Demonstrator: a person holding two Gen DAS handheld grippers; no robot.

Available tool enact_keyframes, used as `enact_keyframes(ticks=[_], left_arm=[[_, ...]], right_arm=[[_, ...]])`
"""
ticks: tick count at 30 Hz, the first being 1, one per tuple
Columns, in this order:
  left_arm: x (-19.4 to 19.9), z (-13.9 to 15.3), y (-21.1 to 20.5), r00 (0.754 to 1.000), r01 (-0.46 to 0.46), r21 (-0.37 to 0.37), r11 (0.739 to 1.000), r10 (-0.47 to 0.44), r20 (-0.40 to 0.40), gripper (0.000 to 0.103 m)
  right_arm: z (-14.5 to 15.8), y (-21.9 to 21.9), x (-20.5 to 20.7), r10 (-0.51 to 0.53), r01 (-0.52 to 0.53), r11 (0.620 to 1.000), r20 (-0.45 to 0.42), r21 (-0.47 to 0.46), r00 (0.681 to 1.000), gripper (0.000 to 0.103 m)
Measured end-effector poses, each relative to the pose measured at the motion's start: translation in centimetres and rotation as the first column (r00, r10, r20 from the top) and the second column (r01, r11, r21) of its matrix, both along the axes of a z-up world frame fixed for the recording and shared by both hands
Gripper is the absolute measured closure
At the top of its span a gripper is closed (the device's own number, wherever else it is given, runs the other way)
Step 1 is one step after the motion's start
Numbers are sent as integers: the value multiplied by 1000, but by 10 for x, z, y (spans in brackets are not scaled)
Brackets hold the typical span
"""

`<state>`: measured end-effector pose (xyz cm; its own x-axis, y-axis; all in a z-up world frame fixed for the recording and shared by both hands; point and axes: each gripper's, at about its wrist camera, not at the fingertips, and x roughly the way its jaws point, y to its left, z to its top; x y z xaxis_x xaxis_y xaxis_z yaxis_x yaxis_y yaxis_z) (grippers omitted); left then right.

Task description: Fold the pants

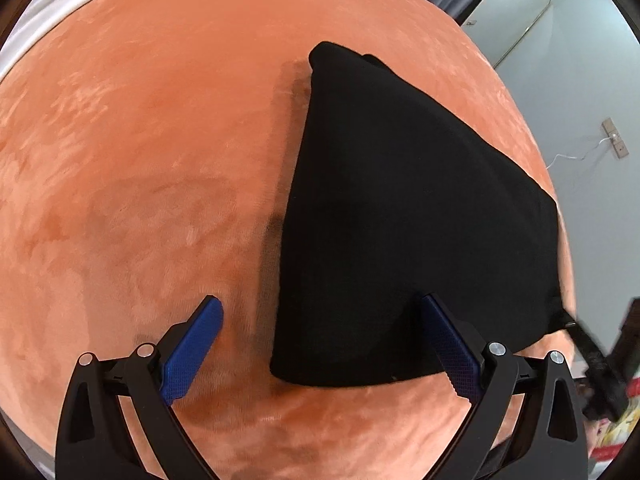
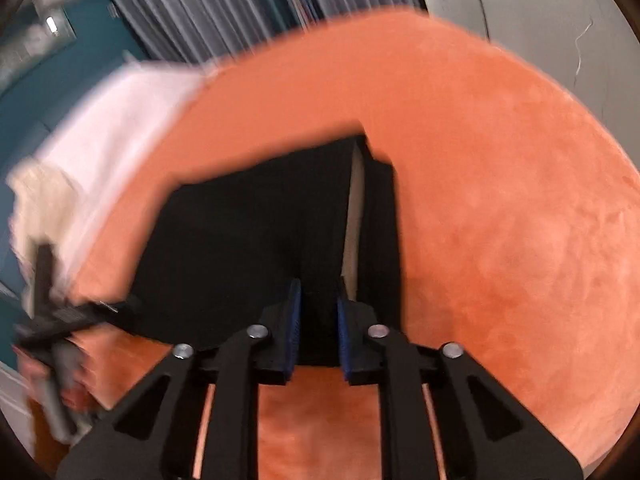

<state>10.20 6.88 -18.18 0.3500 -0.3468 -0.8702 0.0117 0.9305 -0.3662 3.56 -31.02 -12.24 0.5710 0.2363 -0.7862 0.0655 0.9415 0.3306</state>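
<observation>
The black pants point(image 1: 400, 220) lie folded in a compact wedge on the orange velvet surface point(image 1: 140, 160). My left gripper point(image 1: 320, 320) is open, its blue pads spread wide above the near corner of the pants, touching nothing. In the right wrist view the pants point(image 2: 248, 248) show a pale inner lining strip along one fold. My right gripper point(image 2: 318, 304) has its blue pads close together with a fold of black fabric between them at the near edge. The right wrist view is motion-blurred. The other gripper point(image 2: 52, 320) shows at its left edge.
White bedding point(image 2: 112, 128) lies beyond the orange cover's left side. Grey curtains point(image 2: 208, 4) and a teal wall stand behind. A grey wall with a socket and white cable point(image 1: 612, 140) is to the right of the surface's edge.
</observation>
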Motion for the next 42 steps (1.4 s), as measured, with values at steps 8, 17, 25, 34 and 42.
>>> enact_keyframes(ticks=[8,17,25,34,42], left_arm=[[11,-5,1,1000,-16,-48,999,17,7,5],[23,-15,11,998,-16,-201,979,29,60,5],[34,-11,-13,990,3,-130,991,15,139,5],[44,-1,-27,994,55,-201,978,-34,107,55],[10,46,-45,981,46,36,998,-53,188,81]], right_arm=[[21,-30,-11,-143,139,988,73,66,987,15],[-35,-29,15,-92,103,922,-48,373,995,5],[-40,4,38,-37,29,971,29,237,999,5],[-37,3,38,-82,66,963,52,262,995,47],[-19,2,28,-74,50,950,68,309,995,61]])
